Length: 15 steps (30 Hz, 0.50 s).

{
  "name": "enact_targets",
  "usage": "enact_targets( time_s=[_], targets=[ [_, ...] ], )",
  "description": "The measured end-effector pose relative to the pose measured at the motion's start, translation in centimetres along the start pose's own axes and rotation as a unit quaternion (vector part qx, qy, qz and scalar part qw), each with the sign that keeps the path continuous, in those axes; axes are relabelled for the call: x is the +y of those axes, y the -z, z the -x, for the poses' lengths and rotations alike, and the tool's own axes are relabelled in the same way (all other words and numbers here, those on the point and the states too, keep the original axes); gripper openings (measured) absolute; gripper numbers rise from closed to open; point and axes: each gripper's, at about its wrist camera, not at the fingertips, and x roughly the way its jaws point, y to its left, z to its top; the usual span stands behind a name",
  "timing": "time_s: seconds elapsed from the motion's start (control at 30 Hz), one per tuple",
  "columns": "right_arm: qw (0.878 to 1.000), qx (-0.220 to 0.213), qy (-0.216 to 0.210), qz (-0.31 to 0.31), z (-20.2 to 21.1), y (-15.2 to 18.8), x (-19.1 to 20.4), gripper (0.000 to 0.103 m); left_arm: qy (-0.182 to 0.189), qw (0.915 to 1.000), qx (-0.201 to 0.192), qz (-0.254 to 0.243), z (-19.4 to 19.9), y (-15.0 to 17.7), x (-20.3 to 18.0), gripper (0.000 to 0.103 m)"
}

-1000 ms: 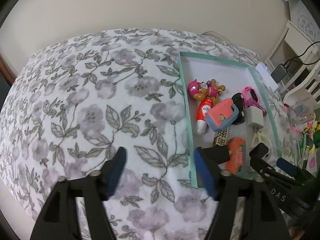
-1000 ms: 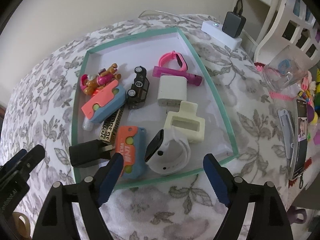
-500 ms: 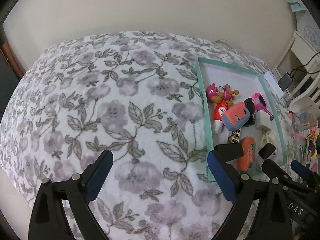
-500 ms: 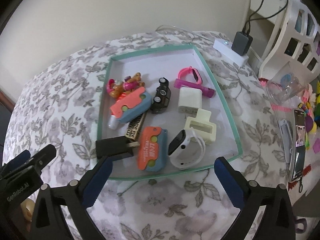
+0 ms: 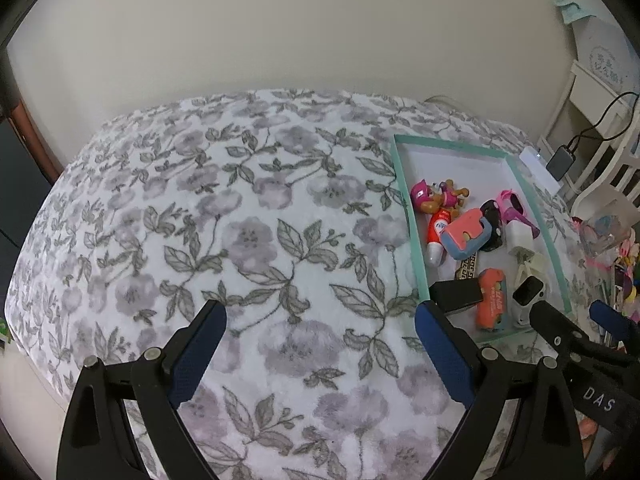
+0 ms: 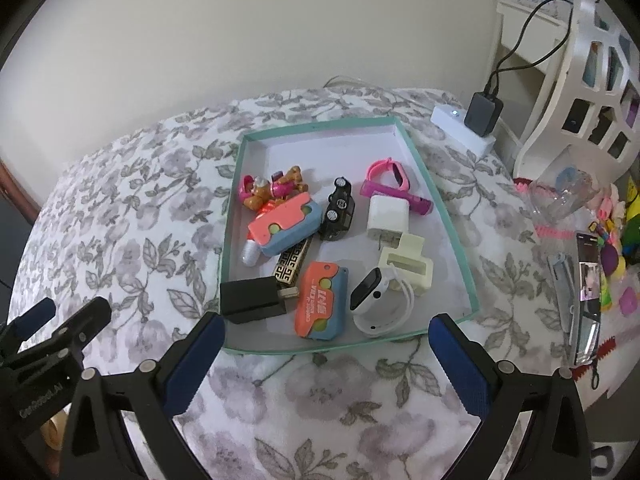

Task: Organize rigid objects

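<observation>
A shallow teal-rimmed tray (image 6: 440, 200) lies on the floral bedspread and holds several small things: a black charger (image 6: 254, 300), an orange case (image 6: 320, 304), a white smartwatch (image 6: 378, 304), a cream holder (image 6: 408, 266), a white plug (image 6: 388, 216), a black toy car (image 6: 340, 208), a pink dog figure (image 6: 272, 190) and a pink band (image 6: 386, 172). My right gripper (image 6: 326, 354) is open and empty, just in front of the tray's near rim. My left gripper (image 5: 320, 344) is open and empty over bare bedspread, left of the tray (image 5: 416, 248).
The floral bedspread (image 5: 240, 220) stretches wide to the left. A white power strip with a black adapter (image 6: 476, 120) sits beyond the tray. A clear cup (image 6: 568, 192), colourful toys and a phone (image 6: 588, 296) crowd the right side. A white shelf (image 6: 600, 60) stands behind.
Both grippers have pulled back and risen away from the tray, and their jaws have opened wider. The objects in the tray have not moved.
</observation>
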Motion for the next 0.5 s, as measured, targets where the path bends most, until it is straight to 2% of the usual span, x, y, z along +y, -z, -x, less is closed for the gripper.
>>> enact_targets(
  time_s=[0.23, 0.5],
  targets=[
    [1.000, -0.012, -0.005, 0.002, 1.1, 0.2, 0.1, 0.103, 0.008, 0.9999, -0.008, 0.010, 1.0, 0.2, 0.5, 0.095],
    [1.000, -0.027, -0.006, 0.006, 2.1, 0.3, 0.3, 0.103, -0.007, 0.9998, -0.017, 0.010, 1.8, 0.4, 0.6, 0.095]
  ],
)
